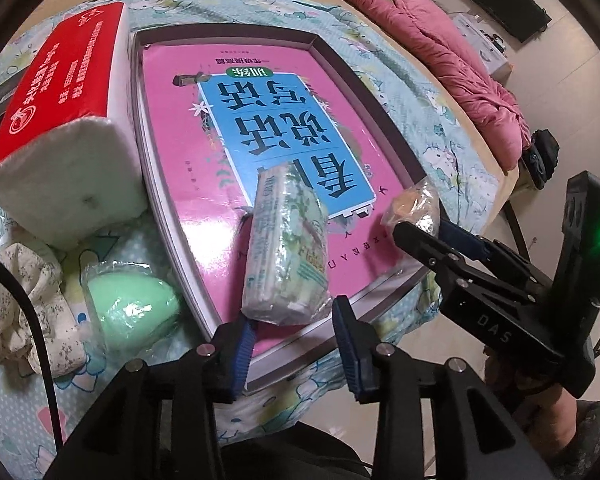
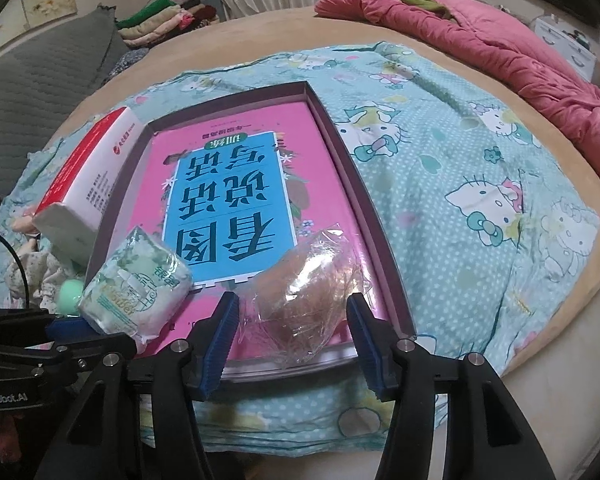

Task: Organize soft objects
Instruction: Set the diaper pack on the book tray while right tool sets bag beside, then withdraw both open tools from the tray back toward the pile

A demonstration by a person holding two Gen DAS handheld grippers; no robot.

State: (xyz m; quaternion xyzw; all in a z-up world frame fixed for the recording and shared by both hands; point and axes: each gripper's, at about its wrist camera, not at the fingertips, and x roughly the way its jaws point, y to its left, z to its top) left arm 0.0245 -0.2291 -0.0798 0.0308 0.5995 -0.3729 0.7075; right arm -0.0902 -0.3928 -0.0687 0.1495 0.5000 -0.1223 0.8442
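Observation:
A shallow box (image 1: 324, 46) (image 2: 340, 152) holding a pink and blue book lies on the patterned sheet. A green-printed tissue pack (image 1: 288, 248) (image 2: 136, 284) lies on the book near the box's front edge. My left gripper (image 1: 294, 344) is open just in front of the pack, not touching it. A brownish sponge in clear wrap (image 2: 304, 296) (image 1: 414, 210) lies at the box's front right corner. My right gripper (image 2: 292, 336) (image 1: 432, 232) is open with a finger on each side of it. A green egg-shaped sponge in wrap (image 1: 134, 304) (image 2: 70, 290) lies left of the box.
A large red and white tissue pack (image 1: 60, 128) (image 2: 84, 184) leans against the box's left side. A crumpled floral cloth (image 1: 16, 300) lies at the left. A pink quilt (image 2: 500, 40) lies at the bed's far right. Folded clothes (image 2: 164, 20) are stacked behind.

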